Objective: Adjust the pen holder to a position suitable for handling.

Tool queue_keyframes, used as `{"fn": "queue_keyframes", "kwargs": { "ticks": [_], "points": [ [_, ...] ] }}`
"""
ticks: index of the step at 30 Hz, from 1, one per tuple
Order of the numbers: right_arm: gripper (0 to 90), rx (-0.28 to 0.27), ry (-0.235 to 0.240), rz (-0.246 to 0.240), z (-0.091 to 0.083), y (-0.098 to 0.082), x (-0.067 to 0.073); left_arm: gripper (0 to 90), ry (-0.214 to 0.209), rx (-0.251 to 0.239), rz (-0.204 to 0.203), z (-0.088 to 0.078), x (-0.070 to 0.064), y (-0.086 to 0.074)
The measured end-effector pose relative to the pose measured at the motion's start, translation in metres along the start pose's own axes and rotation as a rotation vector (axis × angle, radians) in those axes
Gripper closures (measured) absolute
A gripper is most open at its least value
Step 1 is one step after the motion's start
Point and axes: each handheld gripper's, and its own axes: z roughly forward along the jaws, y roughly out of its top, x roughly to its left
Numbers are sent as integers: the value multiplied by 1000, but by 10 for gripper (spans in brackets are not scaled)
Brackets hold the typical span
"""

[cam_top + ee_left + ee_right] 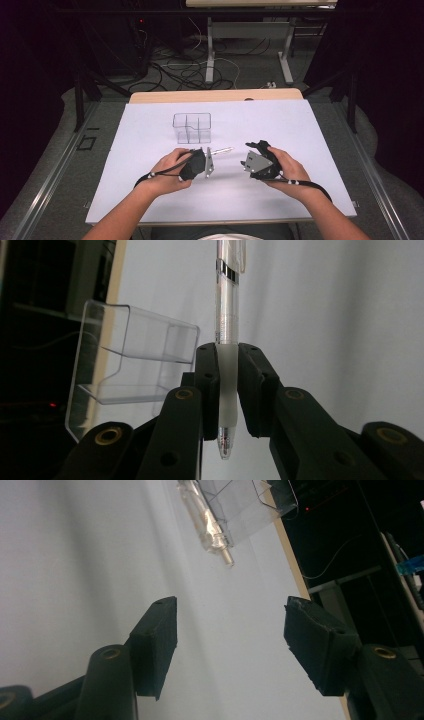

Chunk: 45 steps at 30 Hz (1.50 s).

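My left gripper is shut on a clear pen, gripping its frosted sleeve near the tip. The pen's barrel and clip reach out past the jaws toward the right, low over the white sheet. A clear plastic organizer with compartments stands just behind the pen. My right gripper stands open to the right of the pen's far end, nothing between its pads. In the right gripper view the pen and the organizer lie ahead of the jaws.
A white sheet covers the table, with a wooden edge at the far side. Beyond it are table legs and cables on the floor. Dark frame posts stand at both sides.
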Motion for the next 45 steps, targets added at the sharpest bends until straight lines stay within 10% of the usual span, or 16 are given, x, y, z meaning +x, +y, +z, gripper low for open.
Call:
{"fn": "queue_keyframes", "kwargs": {
  "ticks": [9, 26, 34, 45],
  "points": [
    [382, 28, 141, 40, -3, 13, -28, 799, 144, 38, 253, -9, -24, 8],
    [543, 163, 490, 10, 14, 55, -56, 799, 129, 70, 353, -16, -28, 20],
    [587, 255, 600, 96, 28, 62, -49, 799, 99, 12, 298, -9, -38, 25],
    [617, 296, 661, 96, 41, 66, -42, 799, 92, 49, 401, -10, -42, 41]
  ]
}}
